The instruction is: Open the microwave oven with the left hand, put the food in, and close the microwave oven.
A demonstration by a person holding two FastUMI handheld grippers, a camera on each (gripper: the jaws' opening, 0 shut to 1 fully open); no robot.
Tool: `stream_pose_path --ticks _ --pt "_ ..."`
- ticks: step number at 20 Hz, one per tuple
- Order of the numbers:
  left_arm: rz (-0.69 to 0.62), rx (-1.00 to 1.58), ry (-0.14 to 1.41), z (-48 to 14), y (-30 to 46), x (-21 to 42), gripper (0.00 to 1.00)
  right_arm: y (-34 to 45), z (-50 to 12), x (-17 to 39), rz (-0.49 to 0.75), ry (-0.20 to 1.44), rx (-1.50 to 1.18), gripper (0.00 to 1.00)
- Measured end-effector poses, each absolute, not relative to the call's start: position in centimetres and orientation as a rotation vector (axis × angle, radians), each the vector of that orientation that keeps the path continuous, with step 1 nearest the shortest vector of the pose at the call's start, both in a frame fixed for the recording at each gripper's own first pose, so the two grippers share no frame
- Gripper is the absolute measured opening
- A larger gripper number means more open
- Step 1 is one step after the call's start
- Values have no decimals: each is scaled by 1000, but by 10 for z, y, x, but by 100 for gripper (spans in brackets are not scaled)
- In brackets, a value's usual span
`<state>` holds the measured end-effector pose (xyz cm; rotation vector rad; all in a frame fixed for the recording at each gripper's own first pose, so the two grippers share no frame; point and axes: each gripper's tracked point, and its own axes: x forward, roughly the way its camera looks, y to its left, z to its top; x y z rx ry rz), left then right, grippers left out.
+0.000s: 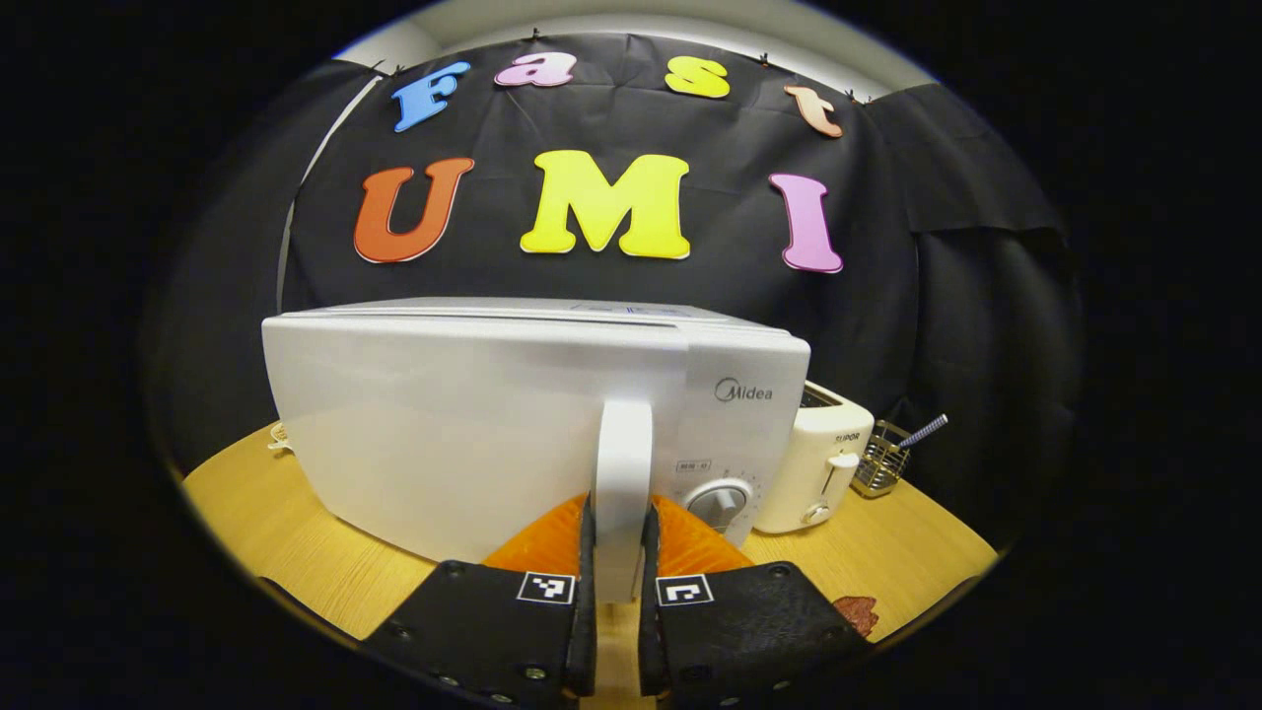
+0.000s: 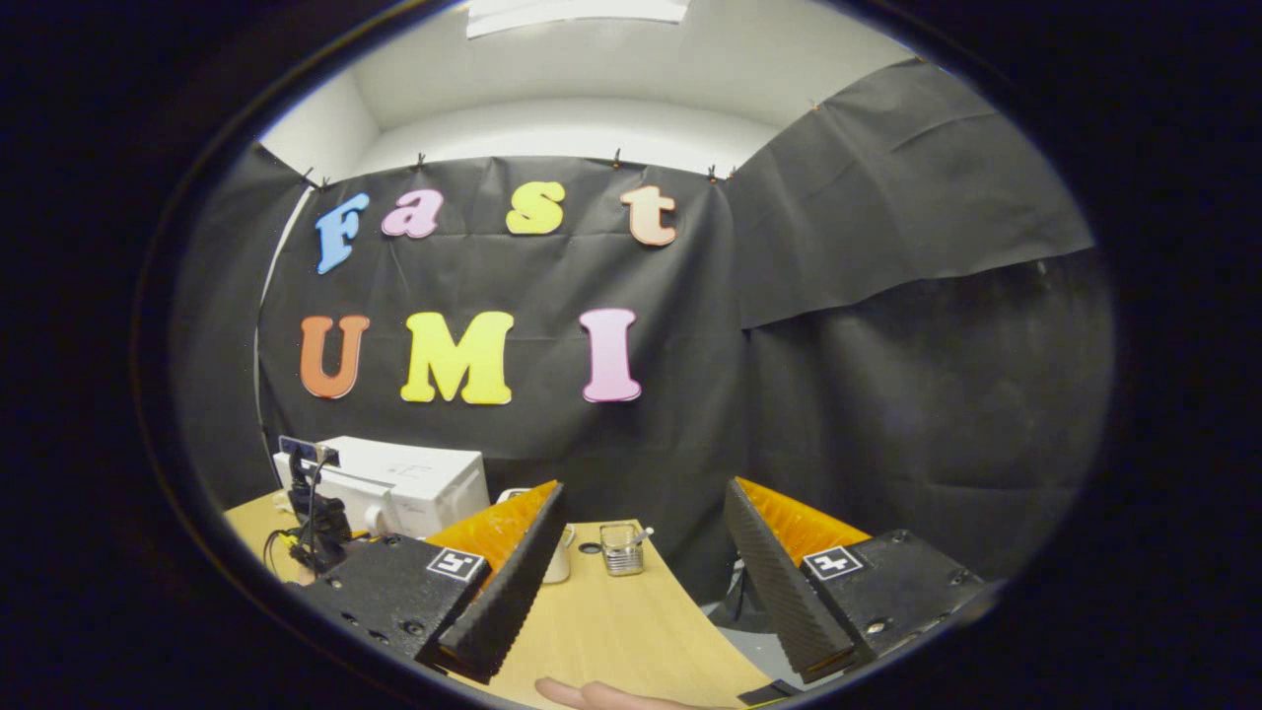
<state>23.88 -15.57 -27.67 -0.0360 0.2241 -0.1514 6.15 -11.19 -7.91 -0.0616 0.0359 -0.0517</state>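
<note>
Left claw (image 1: pixel 619 552) clamps white microwave's (image 1: pixel 473 424) handle (image 1: pixel 623 473).

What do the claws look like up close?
Each claw, the left claw and the right claw, has two flat wedge-shaped fingers with ribbed faces, bolted onto rough plates. Every plate carries a small square black-and-white marker.

The left hand-held gripper (image 1: pixel 619 552) has its fingers pinched close together; the right hand-held gripper (image 2: pixel 641 552) is held level, fingers spread wide.
</note>
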Motion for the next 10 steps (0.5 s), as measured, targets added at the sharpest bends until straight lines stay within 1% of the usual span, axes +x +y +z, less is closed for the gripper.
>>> stream_pose_path --ticks 1,7,8,10 --pt "-152 -43 238 -280 -153 230 15 -111 -81 61 -48 38 -56 93" --pt "-160 -10 215 -277 -129 182 16 -107 -91 55 -30 75 -19 94" --pt "-164 -13 222 -277 -124 173 16 -106 -90 53 -26 78 -16 100" --pt "-170 -15 222 -276 -113 157 15 -106 -90 48 -23 79 -17 100"
